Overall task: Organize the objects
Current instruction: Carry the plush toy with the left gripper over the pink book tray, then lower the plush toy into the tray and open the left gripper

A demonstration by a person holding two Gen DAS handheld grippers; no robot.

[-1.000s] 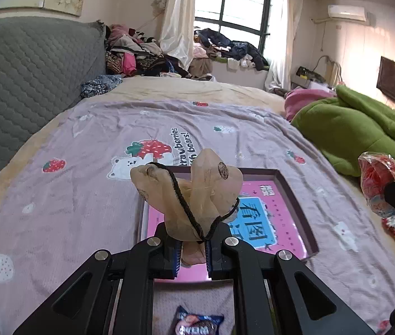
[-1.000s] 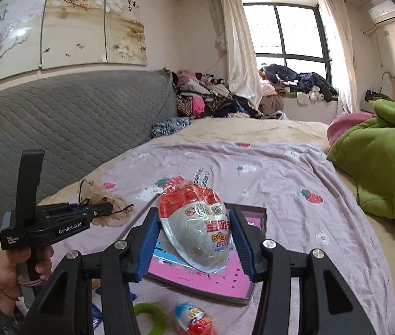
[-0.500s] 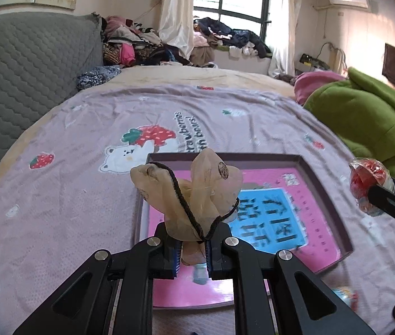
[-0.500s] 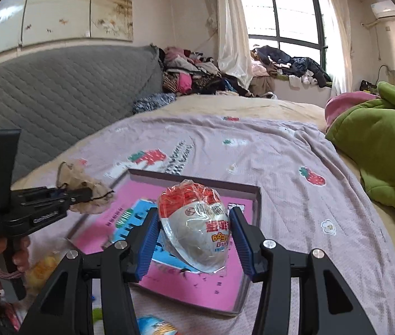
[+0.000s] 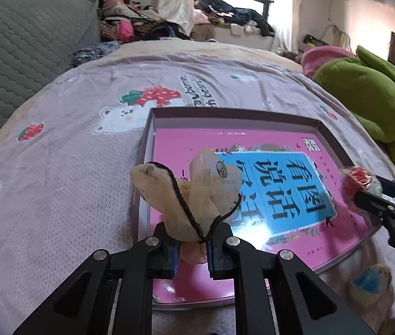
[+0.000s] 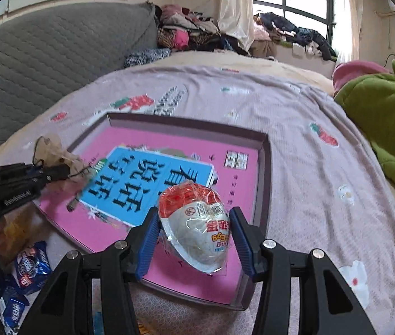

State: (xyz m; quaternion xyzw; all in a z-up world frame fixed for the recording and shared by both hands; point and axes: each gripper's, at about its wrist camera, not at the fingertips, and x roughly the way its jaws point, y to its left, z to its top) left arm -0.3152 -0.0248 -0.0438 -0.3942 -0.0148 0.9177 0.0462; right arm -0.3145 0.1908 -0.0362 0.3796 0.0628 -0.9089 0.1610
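2 grippers [image 5: 193, 251] [image 6: 194, 236] tilted over tray [image 6: 264, 167]

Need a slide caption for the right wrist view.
Right gripper holds a plastic-wrapped red-and-white egg-shaped toy above a shallow pink box lid lying on a strawberry-print bedsheet.

Your left gripper [image 5: 192, 251] is matte black, two angular arms with triangular cut-outs, silver screw heads at each joint, and blue pads [image 5: 172, 254] lining the insides. Your right gripper [image 6: 194, 240] matches it: black arms, round silver screws, longer ribbed blue pads [image 6: 149, 244]. Far left in the right wrist view, the other tool's black body carries small white lettering, too blurred to read.
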